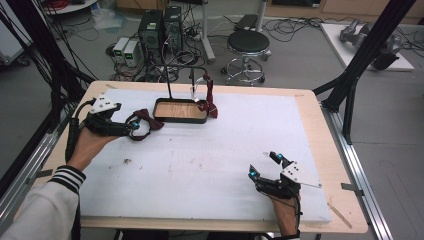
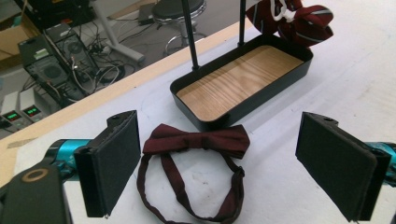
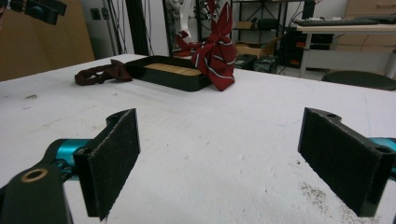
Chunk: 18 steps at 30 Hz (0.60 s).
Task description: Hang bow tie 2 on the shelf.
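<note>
Between my left jaws, spread wide, the bow tie [image 2: 196, 140] lies flat on the white mat [image 1: 210, 150], its strap looped toward me; nothing grips it. Just beyond it sits the black tray [image 2: 243, 109] with a wooden floor, two thin posts rising from its far side. A striped tie [image 2: 299, 21] hangs at the tray's far end, draped over the rim. My left gripper [image 1: 131, 129] hovers at the mat's left side. My right gripper [image 1: 265, 165] rests well apart, near the front right, jaws wide and holding nothing.
</note>
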Tool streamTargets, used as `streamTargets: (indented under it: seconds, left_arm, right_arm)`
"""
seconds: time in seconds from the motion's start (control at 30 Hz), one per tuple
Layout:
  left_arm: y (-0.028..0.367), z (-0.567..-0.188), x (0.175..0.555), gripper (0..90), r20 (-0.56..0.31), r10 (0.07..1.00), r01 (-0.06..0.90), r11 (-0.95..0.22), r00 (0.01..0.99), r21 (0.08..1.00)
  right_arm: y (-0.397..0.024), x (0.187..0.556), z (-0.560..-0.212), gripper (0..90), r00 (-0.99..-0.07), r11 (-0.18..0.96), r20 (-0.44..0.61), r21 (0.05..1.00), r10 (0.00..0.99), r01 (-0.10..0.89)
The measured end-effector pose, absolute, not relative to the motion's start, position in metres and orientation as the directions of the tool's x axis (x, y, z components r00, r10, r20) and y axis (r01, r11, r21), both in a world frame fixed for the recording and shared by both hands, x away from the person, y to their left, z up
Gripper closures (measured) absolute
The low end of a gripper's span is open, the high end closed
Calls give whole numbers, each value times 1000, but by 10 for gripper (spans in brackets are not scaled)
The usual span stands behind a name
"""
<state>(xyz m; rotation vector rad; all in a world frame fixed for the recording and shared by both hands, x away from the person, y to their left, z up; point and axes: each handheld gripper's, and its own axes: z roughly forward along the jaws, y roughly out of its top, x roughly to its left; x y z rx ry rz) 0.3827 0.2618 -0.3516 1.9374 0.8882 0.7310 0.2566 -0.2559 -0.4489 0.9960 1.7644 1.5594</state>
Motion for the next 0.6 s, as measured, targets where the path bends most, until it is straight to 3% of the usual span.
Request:
streamTargets:
  seconds: [0.6]
  left_arm:
    - [237,-361,405,145,132,816,393,-405,563,826]
  right_arm:
    - [-256,255,-450,121,-555,44,41,989,831,138]
